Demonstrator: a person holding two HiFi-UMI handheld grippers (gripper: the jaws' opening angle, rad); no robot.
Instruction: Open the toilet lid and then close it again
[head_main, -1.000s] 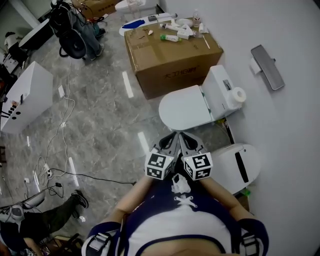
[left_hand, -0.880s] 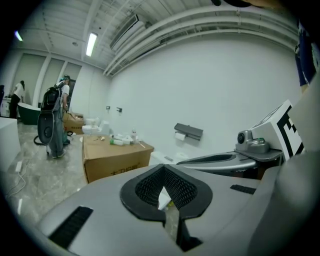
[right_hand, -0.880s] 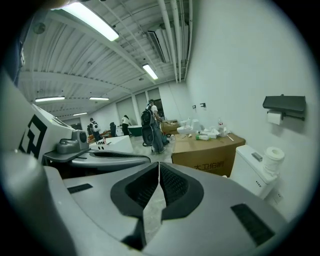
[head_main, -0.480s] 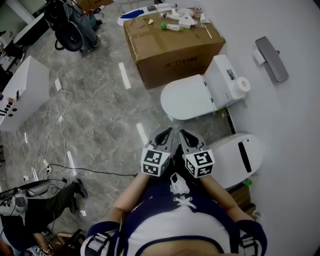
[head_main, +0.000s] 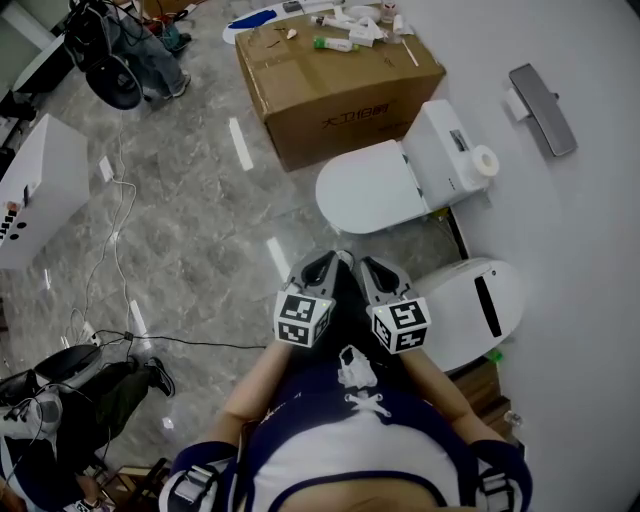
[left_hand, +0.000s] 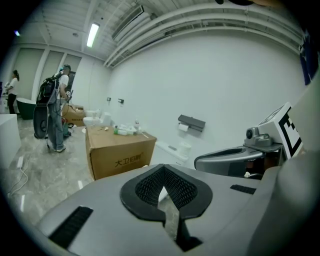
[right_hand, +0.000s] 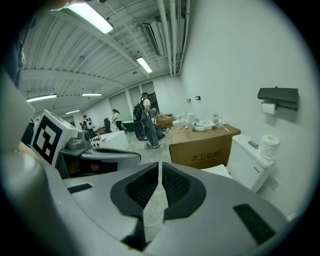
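Right hand-held gripper (right_hand: 159, 172): jaws together, nothing between the pads.
Left hand-held gripper (right_hand: 131, 156): alongside at left, marker cube facing the lens.
Toilet lid (right_hand: 220, 171): pale edge just past the jaws, lying flat.
Cistern (right_hand: 250, 162): behind the lid, against the wall; paper roll (right_hand: 270, 145) on top.
Cardboard box (right_hand: 200, 149): beside the cistern, small bottles on top.
Wall holder (right_hand: 277, 95): above the cistern.
Person (right_hand: 145, 120): standing beyond the box, wearing a backpack.

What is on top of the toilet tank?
A toilet paper roll stands at one end of the tank, beside a small flush button. The surface under the roll is covered; the closed lid in front hides the bowl.
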